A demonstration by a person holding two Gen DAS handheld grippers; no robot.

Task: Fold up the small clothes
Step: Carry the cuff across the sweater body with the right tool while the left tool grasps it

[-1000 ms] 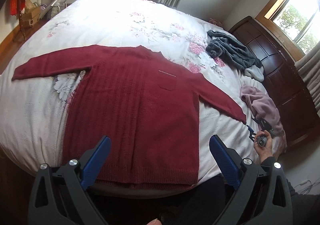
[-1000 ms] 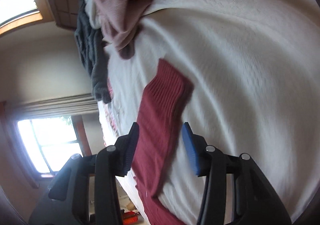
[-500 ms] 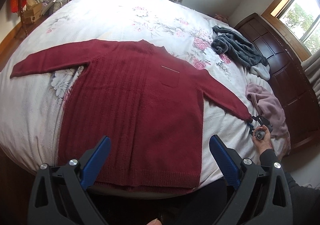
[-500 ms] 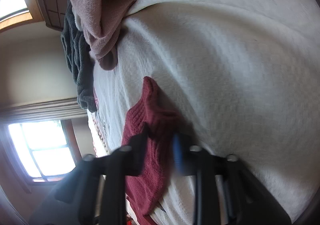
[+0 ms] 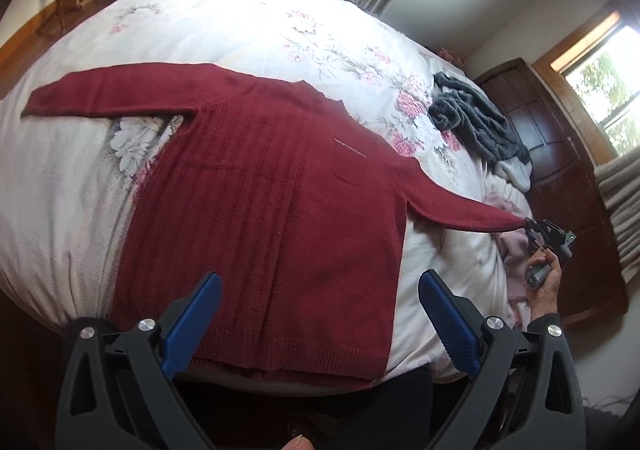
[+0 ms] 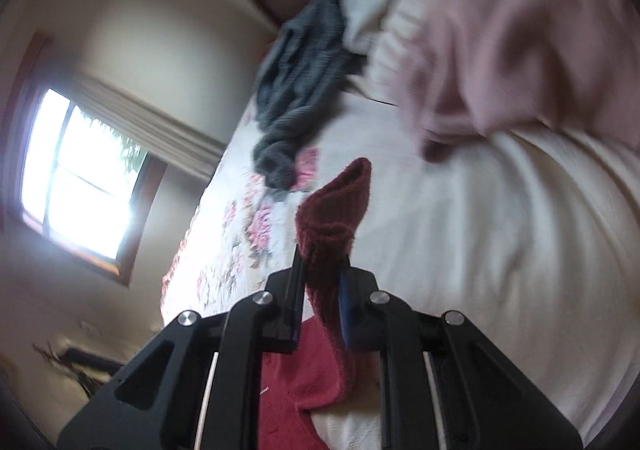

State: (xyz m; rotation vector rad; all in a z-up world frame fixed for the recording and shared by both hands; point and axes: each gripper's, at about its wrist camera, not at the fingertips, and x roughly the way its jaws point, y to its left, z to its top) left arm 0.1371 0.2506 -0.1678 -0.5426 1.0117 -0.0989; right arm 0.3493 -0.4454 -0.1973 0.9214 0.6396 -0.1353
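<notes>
Sweater (image 5: pixel 264 209), a dark red knit, lies flat and face up on the bed (image 5: pixel 240 17) with its hem at the near edge and its left sleeve stretched out across the floral bedspread. Its right sleeve (image 5: pixel 460 209) is drawn off the bedding into a taut line, because the right hand-held gripper (image 6: pixel 322 282) has its fingers pressed together on the cuff (image 6: pixel 334 205) (the knit bunches up above the pads in the right wrist view). The left hand-held gripper (image 5: pixel 316 314) hangs above the hem with its blue fingers spread wide, pinching nothing.

By my reading the step in hand is the first fold: bringing the right sleeve in over the body. The next move calls for carrying the cuff across the chest toward the middle and laying it down flat before letting go, without dragging the body out of square. A grey garment (image 5: pixel 476 121) and a pink garment (image 6: pixel 528 37) lie bunched nearby on the bed, well apart from the sweater's body.
</notes>
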